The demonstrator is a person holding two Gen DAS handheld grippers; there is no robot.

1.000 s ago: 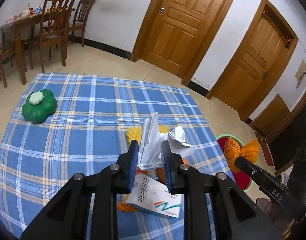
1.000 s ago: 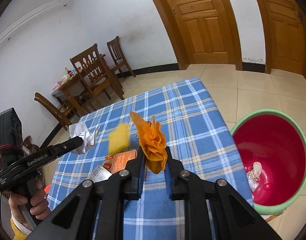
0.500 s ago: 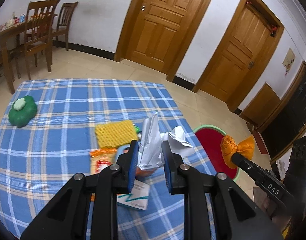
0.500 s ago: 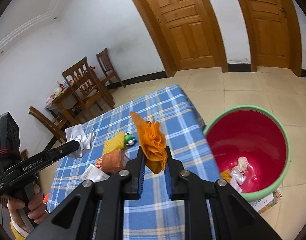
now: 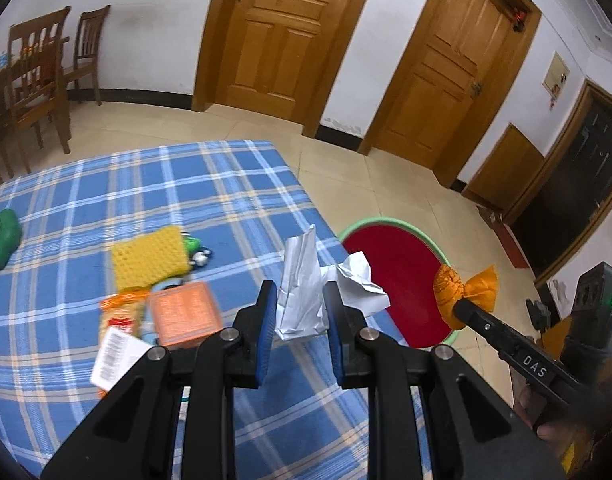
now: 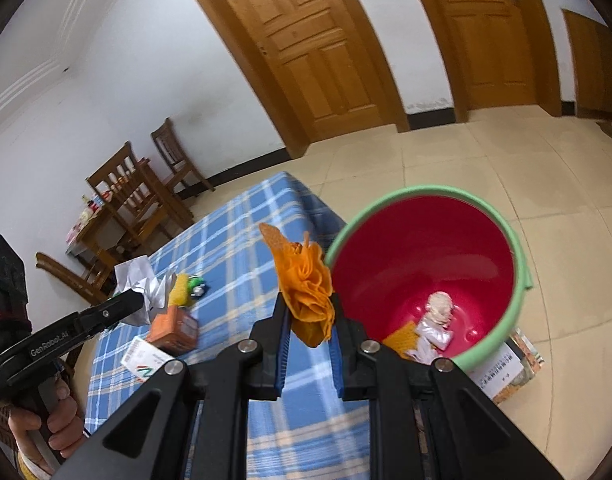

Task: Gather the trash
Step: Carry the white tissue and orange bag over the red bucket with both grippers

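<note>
- The bench (image 5: 234,188), under its blue check cloth, has the bin (image 6: 517,240) standing on the floor just off its right edge; some trash already lies at the bin's bottom.
- You are at the carry-and-drop step: both tongs are loaded and neither piece has gone in, as far as I can judge.
- Your right tongs (image 6: 307,338) are clenched on the orange wrapper (image 6: 306,292), which sits at the bin's near rim, not yet clearly over the opening.
- Your left tongs (image 5: 299,318) are clenched on the white paper (image 5: 302,280), held above the bench near its right edge, with the bin just beyond.
- Next, I'd say, bring the right tongs over the red middle and let go; then do the same with the left.
- Left on the bench near that edge: a yellow sponge (image 5: 150,256), an orange box (image 5: 184,314), a barcoded packet (image 5: 116,360). A green thing (image 5: 0,240) sits at the left edge.
</note>
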